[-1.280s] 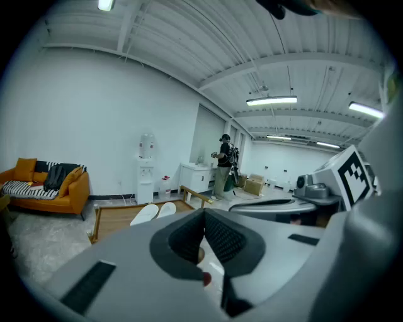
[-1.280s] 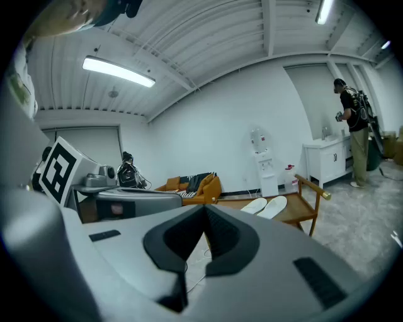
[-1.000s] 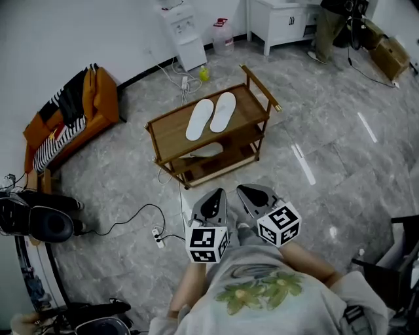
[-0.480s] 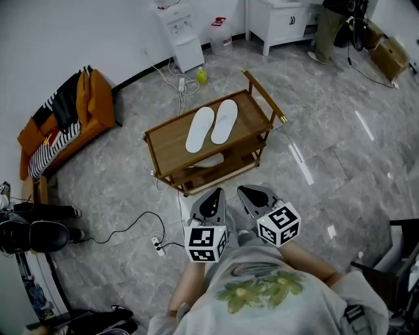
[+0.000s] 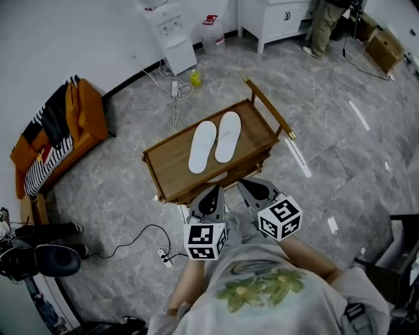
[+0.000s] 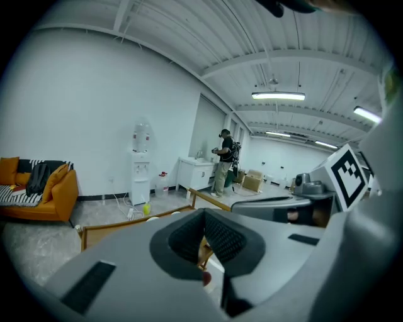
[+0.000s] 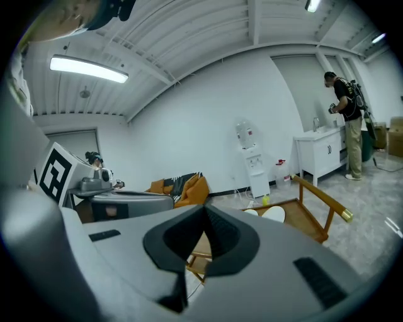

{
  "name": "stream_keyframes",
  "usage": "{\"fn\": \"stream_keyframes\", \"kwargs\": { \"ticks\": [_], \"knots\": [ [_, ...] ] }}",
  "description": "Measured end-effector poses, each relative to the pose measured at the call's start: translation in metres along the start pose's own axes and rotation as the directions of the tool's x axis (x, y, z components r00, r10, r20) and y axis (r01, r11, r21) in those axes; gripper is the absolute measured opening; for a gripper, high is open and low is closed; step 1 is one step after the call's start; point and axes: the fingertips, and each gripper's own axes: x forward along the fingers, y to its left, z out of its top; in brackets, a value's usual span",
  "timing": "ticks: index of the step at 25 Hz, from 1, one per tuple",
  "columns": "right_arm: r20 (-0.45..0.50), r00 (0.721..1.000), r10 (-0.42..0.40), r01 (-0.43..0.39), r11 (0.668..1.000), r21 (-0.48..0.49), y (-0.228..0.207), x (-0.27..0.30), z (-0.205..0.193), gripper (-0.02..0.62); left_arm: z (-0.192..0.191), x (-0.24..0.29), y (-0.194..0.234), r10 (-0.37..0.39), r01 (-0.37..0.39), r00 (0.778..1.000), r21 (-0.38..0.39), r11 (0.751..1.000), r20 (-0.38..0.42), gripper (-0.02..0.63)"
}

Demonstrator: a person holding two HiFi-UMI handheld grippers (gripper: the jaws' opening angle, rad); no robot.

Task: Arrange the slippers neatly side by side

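Observation:
Two white slippers, the left slipper (image 5: 201, 146) and the right slipper (image 5: 228, 136), lie side by side, soles up, on the top shelf of a wooden cart (image 5: 169, 168). Both grippers are held close to the person's chest, just short of the cart's near edge. My left gripper (image 5: 211, 194) is shut and holds nothing. My right gripper (image 5: 249, 187) is shut and empty too. In the right gripper view the slippers (image 7: 273, 214) show small beyond the shut right gripper (image 7: 204, 231). The left gripper view shows the cart's rail (image 6: 135, 219) past the shut left gripper (image 6: 203, 231).
An orange sofa (image 5: 60, 128) with striped cloth stands at the left. A water dispenser (image 5: 169, 31), a water jug (image 5: 211, 36), a yellow bottle (image 5: 196, 78) and a white cabinet (image 5: 272, 18) line the far wall. A person (image 5: 324, 23) stands there. A power strip with cables (image 5: 163, 252) lies on the floor.
The cart with the slippers now lies closer to both grippers, its near edge almost under their tips. Both grippers stay shut and level.

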Motion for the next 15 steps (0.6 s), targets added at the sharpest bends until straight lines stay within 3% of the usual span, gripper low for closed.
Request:
{"fn": "stream_keyframes", "kwargs": {
  "ticks": [15],
  "knots": [
    [-0.036,0.995,-0.092,0.093,0.995,0.027,-0.041,0.104,0.021,0.006,0.03,0.064,0.092,-0.049,0.049,0.998,0.009,0.999,-0.034,0.015]
  ]
}}
